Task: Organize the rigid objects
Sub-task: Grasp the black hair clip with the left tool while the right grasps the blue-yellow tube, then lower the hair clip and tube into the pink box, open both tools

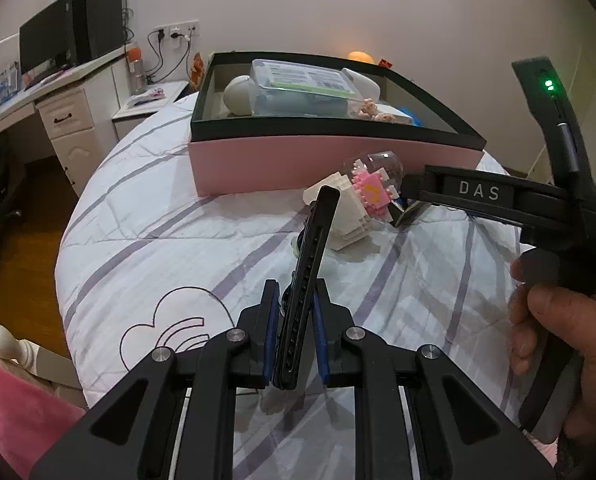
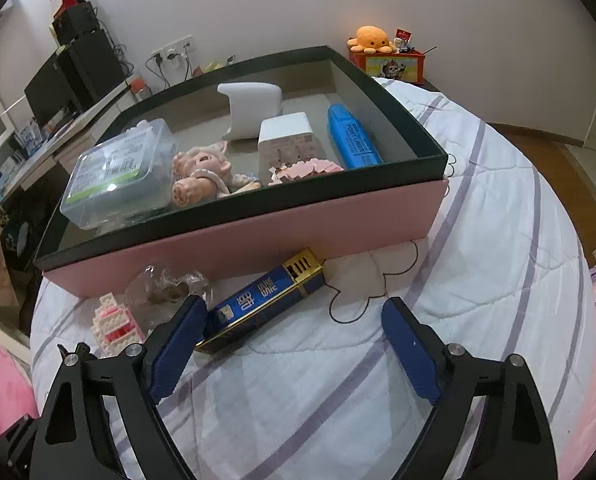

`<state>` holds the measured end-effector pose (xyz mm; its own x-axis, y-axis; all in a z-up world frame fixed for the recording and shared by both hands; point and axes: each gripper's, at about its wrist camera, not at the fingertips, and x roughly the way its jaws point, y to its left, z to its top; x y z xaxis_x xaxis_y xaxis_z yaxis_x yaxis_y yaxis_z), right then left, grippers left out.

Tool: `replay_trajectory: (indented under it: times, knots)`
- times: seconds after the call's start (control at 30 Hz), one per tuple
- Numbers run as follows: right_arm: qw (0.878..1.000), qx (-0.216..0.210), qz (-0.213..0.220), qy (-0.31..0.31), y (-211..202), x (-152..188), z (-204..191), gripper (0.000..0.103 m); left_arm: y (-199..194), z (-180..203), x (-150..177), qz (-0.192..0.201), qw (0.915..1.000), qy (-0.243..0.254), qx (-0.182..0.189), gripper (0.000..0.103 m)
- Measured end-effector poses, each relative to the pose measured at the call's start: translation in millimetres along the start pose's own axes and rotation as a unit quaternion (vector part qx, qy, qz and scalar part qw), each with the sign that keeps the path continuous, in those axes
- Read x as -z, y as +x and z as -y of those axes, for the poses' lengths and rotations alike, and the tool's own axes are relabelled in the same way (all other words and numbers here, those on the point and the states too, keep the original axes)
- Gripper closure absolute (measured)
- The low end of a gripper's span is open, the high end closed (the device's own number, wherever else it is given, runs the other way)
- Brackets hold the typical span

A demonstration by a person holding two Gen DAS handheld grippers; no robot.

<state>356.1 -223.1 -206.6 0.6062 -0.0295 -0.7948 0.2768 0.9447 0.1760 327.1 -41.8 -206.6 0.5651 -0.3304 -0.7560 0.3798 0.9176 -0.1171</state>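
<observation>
Blue-padded, the left gripper point(image 1: 295, 320) pinches a slim black slotted bar point(image 1: 308, 280) near one end, so it could pivot out. The right gripper point(image 2: 293, 336) stands open around the blue-and-gold tin point(image 2: 263, 304) on the quilt point(image 2: 478, 240) — one pad touching. Closing may skid it into the toy-brick model point(image 2: 115, 324) beside the pink box point(image 2: 257, 232).

In the left wrist view the black bar point(image 1: 308, 280) covered the block toy's point(image 1: 352, 216) near left side, and the right gripper's arm hid the dome's point(image 1: 378, 166) 3 o'clock end. The hand point(image 1: 562, 344) was cut off at 4 o'clock. In the right wrist view the box's point(image 2: 257, 236) near wall hid the doll's point(image 2: 205, 178) lower part; the tub's point(image 2: 117, 176) label print was too small to read.
</observation>
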Motion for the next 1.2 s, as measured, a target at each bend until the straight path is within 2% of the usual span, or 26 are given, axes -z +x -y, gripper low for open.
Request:
replay_trajectory:
  times: [0.07,0.1,0.13,0.3,0.33,0.37,0.4,0.43,0.5,0.6,0.77,1.07,1.2]
  knots:
    - [0.999,0.026,0.010,-0.023,-10,0,-4,0.051,-1,-2,0,0.001,1.0000,0.000,0.002,0.087]
    - [0.999,0.041,0.011,-0.028,-14,0,-4,0.058,-1,-2,1,0.001,1.0000,0.000,0.003,0.087]
    - [0.999,0.038,0.007,-0.020,-15,0,-2,0.062,-1,-2,0,0.001,1.0000,-0.001,0.004,0.087]
    - [1.000,-0.003,0.001,0.014,-8,-5,-7,0.062,-2,-4,1,0.002,1.0000,-0.006,0.005,0.087]
    - [1.000,-0.003,-0.002,0.022,-4,-5,-11,0.057,-2,-3,1,0.002,1.0000,-0.005,0.006,0.087]
    - [1.000,0.004,-0.004,0.022,0,-6,-14,0.050,-2,-3,1,0.001,1.0000,-0.004,0.005,0.087]
    - [1.000,0.011,-0.011,0.021,6,-6,-17,0.048,-3,-3,1,0.002,1.0000,-0.004,0.005,0.087]
    - [0.999,0.013,-0.020,0.024,11,-3,-19,0.046,-3,-4,1,0.001,1.0000,-0.005,0.005,0.087]
    - [0.999,0.041,-0.014,-0.016,13,3,-31,0.046,-3,-4,1,0.001,1.0000,-0.007,0.006,0.087]
    - [0.995,0.054,0.003,-0.079,12,16,-36,0.050,-4,-2,1,0.001,0.9999,-0.005,0.009,0.087]
    - [0.996,0.008,0.003,-0.085,-4,32,-12,0.076,-5,0,1,0.004,1.0000,-0.002,0.008,0.087]
    - [0.996,-0.064,0.018,-0.054,-4,33,10,0.082,-10,-4,-2,0.008,0.9998,-0.018,0.001,0.087]
    - [0.994,-0.092,0.017,-0.055,-16,30,5,0.085,-14,-4,-4,0.013,0.9997,-0.018,-0.002,0.087]
